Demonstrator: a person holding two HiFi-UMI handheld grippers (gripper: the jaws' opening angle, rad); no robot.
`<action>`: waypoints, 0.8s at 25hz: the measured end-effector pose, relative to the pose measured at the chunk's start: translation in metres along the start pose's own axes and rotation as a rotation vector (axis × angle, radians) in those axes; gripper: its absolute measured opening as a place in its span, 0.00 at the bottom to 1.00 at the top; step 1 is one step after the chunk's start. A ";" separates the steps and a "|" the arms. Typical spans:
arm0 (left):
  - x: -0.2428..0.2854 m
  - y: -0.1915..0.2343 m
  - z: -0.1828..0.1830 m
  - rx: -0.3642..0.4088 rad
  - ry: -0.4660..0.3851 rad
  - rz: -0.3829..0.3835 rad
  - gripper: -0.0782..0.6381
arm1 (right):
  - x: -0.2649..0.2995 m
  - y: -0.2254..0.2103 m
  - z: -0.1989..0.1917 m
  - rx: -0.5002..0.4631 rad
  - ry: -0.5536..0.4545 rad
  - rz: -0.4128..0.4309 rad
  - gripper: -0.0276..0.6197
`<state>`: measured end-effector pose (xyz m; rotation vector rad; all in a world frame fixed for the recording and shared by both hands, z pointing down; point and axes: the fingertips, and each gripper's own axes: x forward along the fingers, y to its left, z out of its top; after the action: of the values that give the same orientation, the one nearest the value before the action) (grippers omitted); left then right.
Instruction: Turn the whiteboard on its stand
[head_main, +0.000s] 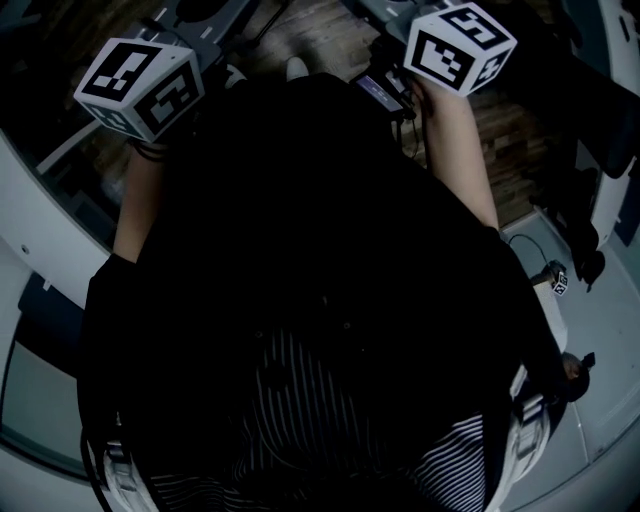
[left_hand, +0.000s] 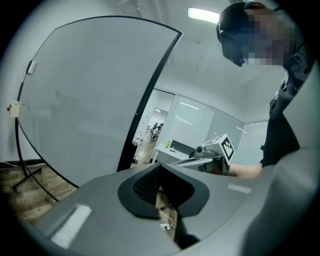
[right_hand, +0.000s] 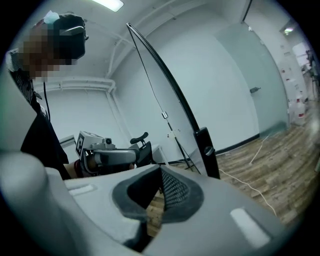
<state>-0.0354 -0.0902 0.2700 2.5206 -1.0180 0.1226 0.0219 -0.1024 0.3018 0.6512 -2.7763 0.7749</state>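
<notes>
The whiteboard (left_hand: 90, 100) is a big pale panel in a black frame. It fills the left of the left gripper view, with a stand foot (left_hand: 24, 179) on the wood floor beneath it. In the right gripper view its frame (right_hand: 170, 85) shows edge-on, above a black post (right_hand: 206, 150). My left gripper (left_hand: 160, 167) is shut and holds nothing, well short of the board. My right gripper (right_hand: 161, 171) is also shut and empty. In the head view both marker cubes (head_main: 140, 85) (head_main: 460, 45) are raised in front of the person's dark torso. Each gripper view shows the other gripper (left_hand: 215, 152) (right_hand: 102, 156).
A white cable (right_hand: 250, 187) trails across the wood floor right of the post. A pale door (right_hand: 250, 85) stands in the far wall. A desk (left_hand: 175, 148) sits behind a glass partition beyond the board. Grey equipment (head_main: 600, 150) stands to the person's right.
</notes>
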 end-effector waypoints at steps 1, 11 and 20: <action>0.004 0.002 0.004 0.022 0.009 0.000 0.11 | -0.001 0.000 0.004 -0.005 -0.009 -0.018 0.04; 0.020 0.023 0.025 0.107 0.043 -0.119 0.11 | 0.000 -0.001 0.028 -0.004 -0.097 -0.168 0.04; 0.027 0.048 0.019 0.072 0.077 -0.203 0.11 | 0.027 -0.017 0.034 0.002 -0.124 -0.300 0.05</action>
<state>-0.0497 -0.1458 0.2758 2.6449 -0.7351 0.1981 0.0034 -0.1428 0.2886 1.1178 -2.6907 0.6942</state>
